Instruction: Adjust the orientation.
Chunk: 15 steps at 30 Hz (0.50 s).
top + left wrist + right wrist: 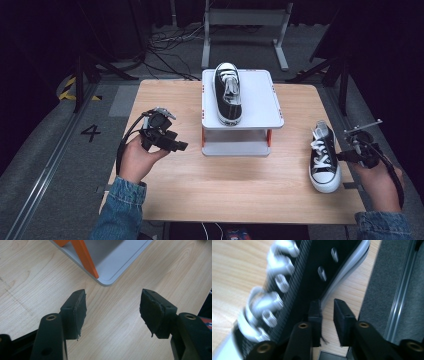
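A black sneaker with white laces point(228, 95) lies on top of a white two-tier stand point(260, 100) at the back middle of the wooden table point(225, 180). A second matching sneaker point(322, 157) lies on the table at the right. My right gripper point(342, 156) is at this sneaker's outer side. In the right gripper view its jaws point(327, 312) stand a little apart with only bare wood between them, and one jaw is right beside the shoe's side point(307, 272). My left gripper point(182, 146) hovers left of the stand, open and empty point(113, 308).
The stand's lower shelf corner point(110, 265) and an orange leg point(86, 257) lie just ahead of the left jaws. The table's right edge runs close to the right gripper, with grey floor point(382, 285) beyond it. A metal frame point(245, 30) stands behind the table.
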Motion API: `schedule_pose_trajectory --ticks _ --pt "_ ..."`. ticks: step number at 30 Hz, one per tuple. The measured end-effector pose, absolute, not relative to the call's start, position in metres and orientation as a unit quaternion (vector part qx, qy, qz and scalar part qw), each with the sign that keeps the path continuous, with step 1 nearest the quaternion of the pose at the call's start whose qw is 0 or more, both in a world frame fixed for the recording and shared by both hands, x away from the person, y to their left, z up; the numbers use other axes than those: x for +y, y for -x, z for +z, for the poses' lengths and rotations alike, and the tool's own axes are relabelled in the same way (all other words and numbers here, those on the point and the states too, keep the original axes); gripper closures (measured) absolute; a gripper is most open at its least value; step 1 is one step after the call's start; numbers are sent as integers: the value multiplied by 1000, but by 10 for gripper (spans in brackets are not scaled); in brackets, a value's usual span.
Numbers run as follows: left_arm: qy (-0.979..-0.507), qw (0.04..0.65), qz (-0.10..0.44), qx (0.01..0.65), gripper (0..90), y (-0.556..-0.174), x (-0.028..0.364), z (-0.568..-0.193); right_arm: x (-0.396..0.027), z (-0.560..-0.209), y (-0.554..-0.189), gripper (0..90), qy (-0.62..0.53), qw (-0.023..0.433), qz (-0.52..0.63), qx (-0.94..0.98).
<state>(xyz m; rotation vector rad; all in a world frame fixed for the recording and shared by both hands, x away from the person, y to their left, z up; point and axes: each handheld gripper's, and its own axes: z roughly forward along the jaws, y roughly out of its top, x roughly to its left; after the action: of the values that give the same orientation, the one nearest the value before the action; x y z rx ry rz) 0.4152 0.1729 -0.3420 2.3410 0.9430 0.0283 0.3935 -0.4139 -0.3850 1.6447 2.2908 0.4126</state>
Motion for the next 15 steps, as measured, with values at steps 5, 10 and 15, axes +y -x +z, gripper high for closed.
schedule_pose_trajectory --ticks 5,10,15 --pt "-881 307 13 361 389 -413 175 -341 -421 -382 -394 635 -580 178 173 776" --pt "-879 304 15 367 389 -408 182 -342 -415 -375 -408 483 -582 209 229 752" --pt "-873 301 17 383 388 -398 192 -344 -407 -396 -445 475 -607 170 200 750"
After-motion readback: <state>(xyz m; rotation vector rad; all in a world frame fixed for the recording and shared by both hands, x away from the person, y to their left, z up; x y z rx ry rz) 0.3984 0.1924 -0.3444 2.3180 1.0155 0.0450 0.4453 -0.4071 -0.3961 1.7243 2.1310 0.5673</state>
